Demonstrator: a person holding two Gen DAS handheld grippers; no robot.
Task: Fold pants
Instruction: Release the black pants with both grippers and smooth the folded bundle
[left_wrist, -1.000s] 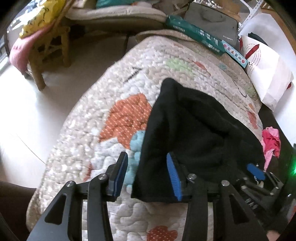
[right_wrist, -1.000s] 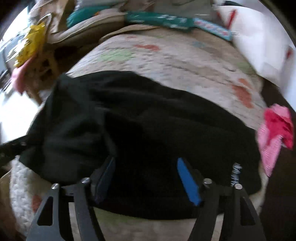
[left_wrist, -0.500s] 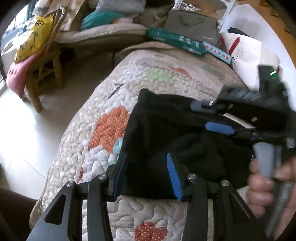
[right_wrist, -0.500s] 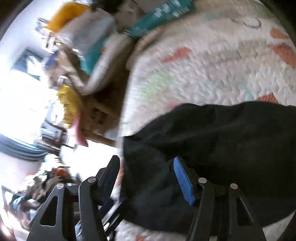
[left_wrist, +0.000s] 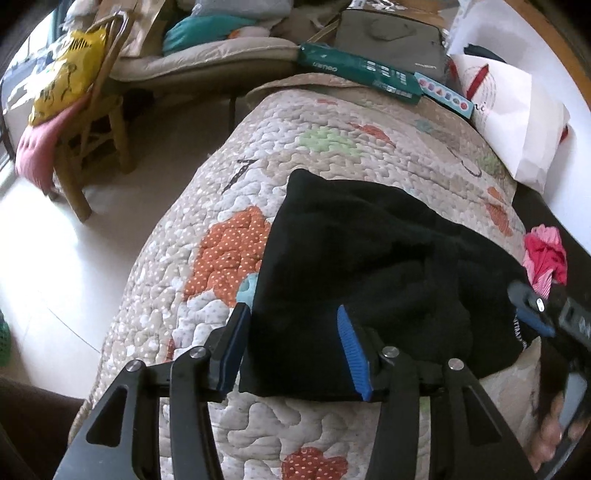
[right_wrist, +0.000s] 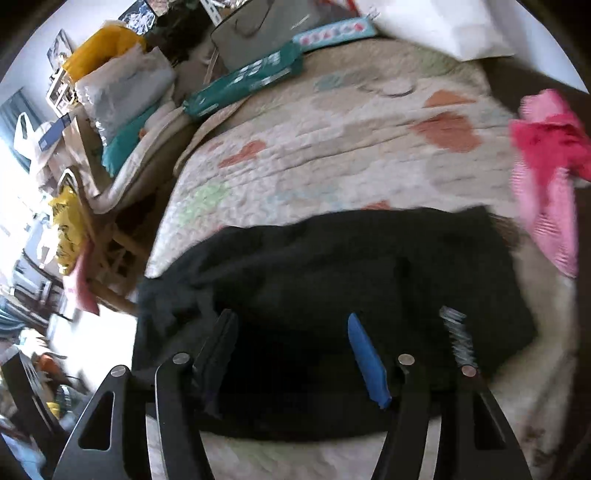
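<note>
Lying in a compact bundle on the patchwork quilted bedspread (left_wrist: 229, 192), the black fleece pants (left_wrist: 369, 280) look nearly folded; left gripper (left_wrist: 295, 347) and right gripper (right_wrist: 295, 354) both released, jaws spread, final tidying possibly left.

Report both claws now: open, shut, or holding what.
Left claw: open, holding nothing, at the black pants near edge.
Right claw: open, holding nothing, over the pants.

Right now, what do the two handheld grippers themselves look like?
Both match: the left gripper and right gripper have black angular frames with triangular cutouts, silver rivets at the pivots, and jaws lined with ribbed blue pads. A bare coil spring shows beside the right one. No cables visible.
</note>
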